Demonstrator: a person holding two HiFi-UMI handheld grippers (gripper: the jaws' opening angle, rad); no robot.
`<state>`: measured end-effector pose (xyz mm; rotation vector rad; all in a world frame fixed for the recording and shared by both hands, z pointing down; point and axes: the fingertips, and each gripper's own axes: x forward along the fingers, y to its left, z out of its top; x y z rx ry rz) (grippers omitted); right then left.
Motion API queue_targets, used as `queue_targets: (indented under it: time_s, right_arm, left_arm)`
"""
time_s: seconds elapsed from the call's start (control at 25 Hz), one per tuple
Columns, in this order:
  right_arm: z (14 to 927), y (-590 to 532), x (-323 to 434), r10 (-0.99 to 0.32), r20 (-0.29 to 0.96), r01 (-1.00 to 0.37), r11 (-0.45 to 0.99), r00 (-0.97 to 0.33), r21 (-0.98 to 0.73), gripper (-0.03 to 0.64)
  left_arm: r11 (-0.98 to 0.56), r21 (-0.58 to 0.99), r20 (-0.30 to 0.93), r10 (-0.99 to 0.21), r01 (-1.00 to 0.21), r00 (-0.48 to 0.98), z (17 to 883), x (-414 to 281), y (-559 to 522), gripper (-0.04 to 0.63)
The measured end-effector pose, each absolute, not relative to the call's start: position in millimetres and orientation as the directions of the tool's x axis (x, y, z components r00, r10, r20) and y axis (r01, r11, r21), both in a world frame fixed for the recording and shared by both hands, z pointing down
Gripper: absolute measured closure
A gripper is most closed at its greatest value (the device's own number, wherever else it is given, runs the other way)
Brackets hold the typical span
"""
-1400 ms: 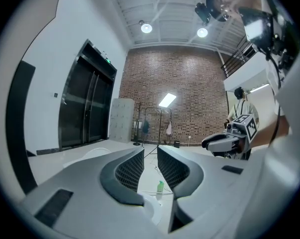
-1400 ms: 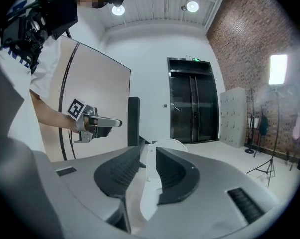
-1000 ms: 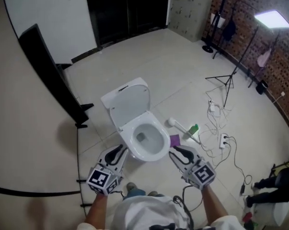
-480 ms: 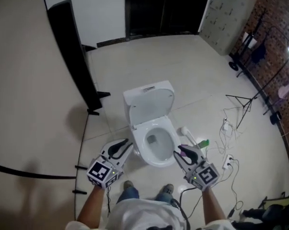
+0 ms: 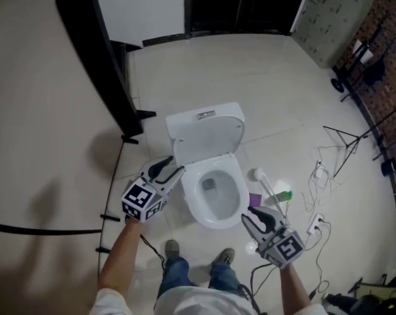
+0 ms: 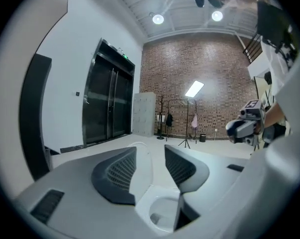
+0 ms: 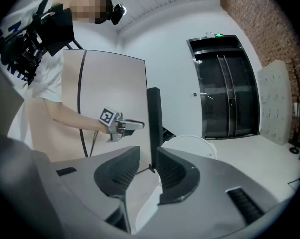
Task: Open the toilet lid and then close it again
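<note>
The white toilet stands mid-floor with its lid [image 5: 205,134] raised against the tank and the bowl [image 5: 214,192] open. My left gripper [image 5: 170,170] is at the bowl's left rim, just below the lid's left edge. Its jaws have just been opening, and nothing is between them. In the left gripper view the left gripper [image 6: 150,156] frames the lid [image 6: 141,176] and the bowl [image 6: 162,215] through the gap. My right gripper [image 5: 257,218] hangs off the bowl's front right, with a narrow gap between its jaws and nothing in them. In the right gripper view the right gripper [image 7: 148,159] points towards the lid [image 7: 194,144].
A black upright panel [image 5: 102,64] stands to the left of the toilet. A toilet brush [image 5: 266,186], a green bottle [image 5: 283,195] and a purple item [image 5: 255,200] lie at the right of the bowl. Cables with a power strip [image 5: 316,223] and light stands [image 5: 345,143] fill the right. The person's shoes [image 5: 171,248] are in front of the bowl.
My left gripper has moved forward along the bowl's left side towards the lid, and its jaws stand wider. The right gripper has dropped back slightly at the front right.
</note>
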<state>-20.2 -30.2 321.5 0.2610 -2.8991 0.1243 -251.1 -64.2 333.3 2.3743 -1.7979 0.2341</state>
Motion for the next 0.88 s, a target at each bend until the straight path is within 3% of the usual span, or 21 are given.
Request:
queue_targets:
  time_s: [0.04,0.08,0.4,0.68,0.76,0.8,0.84,0.88]
  right_arm:
    - [323.1,-31.7,-18.3,-0.169,0.232,-0.19,0.979,-0.958,-0.075,0.517]
    - [325.1,-33.1,-16.2,-0.172,0.232,-0.197,0.977,-0.957,-0.085,0.517]
    - [351.7,-44.4,16.5,-0.235,0.265,-0.276,0.953,-0.935,-0.128,0.517]
    - [370.7,-54.1,43.3,-0.276,0.296,-0.33,0.932,-0.915,-0.153,0.517]
    - [374.0,-56.0,47.1,-0.278,0.298,-0.333,0.931,-0.913,-0.153,0.517]
    - [374.7,-57.0,47.5,-0.279,0.296,-0.334,0.93,-0.913,-0.153,0.517]
    - [374.8,-57.6,47.3,-0.279,0.294,-0.333,0.93,-0.914,-0.153,0.517]
    - [374.5,-57.7,46.6,-0.279,0.29,-0.332,0.931,-0.915,-0.153,0.517]
  left_arm:
    - [-0.276,0.021,0.235,-0.933,-0.961,0.273,336.9,-258.8,-85.7,0.386]
    - [-0.285,0.01,0.259,-0.925,-0.958,0.278,341.6,-266.0,-107.5,0.37]
    - [-0.429,-0.207,0.544,-0.798,-0.879,0.261,399.4,-290.8,-259.4,0.37]
    - [-0.51,-0.176,0.709,-0.659,-0.842,0.252,449.1,-293.3,-293.4,0.376]
    - [-0.528,-0.147,0.73,-0.628,-0.836,0.268,457.9,-289.1,-291.2,0.423]
    - [-0.528,-0.128,0.733,-0.62,-0.84,0.278,460.3,-288.3,-290.6,0.507]
    - [-0.526,-0.11,0.732,-0.617,-0.843,0.289,460.8,-287.6,-289.7,0.548]
    - [-0.528,-0.098,0.731,-0.613,-0.844,0.299,460.1,-286.2,-287.8,0.554]
